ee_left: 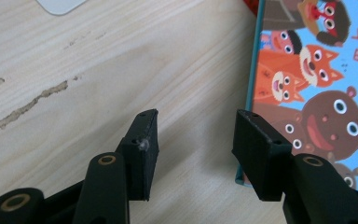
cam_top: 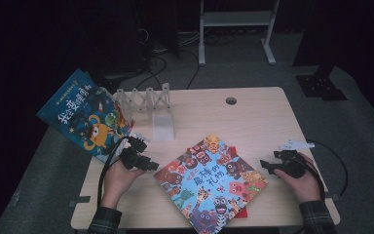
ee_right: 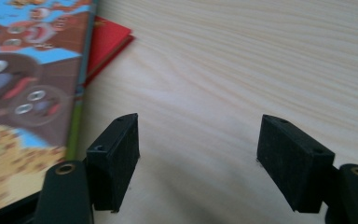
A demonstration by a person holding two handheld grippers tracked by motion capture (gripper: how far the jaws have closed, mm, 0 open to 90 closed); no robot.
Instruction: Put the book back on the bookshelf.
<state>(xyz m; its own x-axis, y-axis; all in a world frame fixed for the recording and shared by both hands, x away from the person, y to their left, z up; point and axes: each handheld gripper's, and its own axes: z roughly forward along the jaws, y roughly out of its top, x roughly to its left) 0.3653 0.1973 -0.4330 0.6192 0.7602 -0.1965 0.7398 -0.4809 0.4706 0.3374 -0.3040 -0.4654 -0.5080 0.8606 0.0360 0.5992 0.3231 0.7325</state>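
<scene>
1. Left gripper (cam_top: 152,165): its jaws stand part open with bare wood between them and nothing held. One jaw sits just over the left edge of the picture book (cam_top: 210,183), the other over the surface (cam_top: 253,112). My reading is that this straddle sets up a pinch on the book's edge.

2. Right gripper (cam_top: 264,165): its jaws stand wide apart and empty, low over the wood just beside the book's right edge. In the right gripper view the book's edge lies outside the nearer jaw, so nothing sits between the pads. It looks placed to steady or lift that side.

3. The picture book lies flat on the surface between the two grippers, turned cornerwise to the person, cover up, with cartoon animals on blue. Its place in the middle likely keeps both hands in easy reach.

4. A red book (ee_right: 107,44) lies under it, with a corner showing past the lower edge. The top book must come off cleanly without dragging this one.

5. Further out, a white rack (cam_top: 148,100) with upright dividers stands at the back left of the surface, its slots seemingly unfilled. It probably serves as the place where the books are meant to stand.

6. A blue book (cam_top: 85,114) leans tilted at the surface's left edge, beside the rack and overhanging the edge.
</scene>
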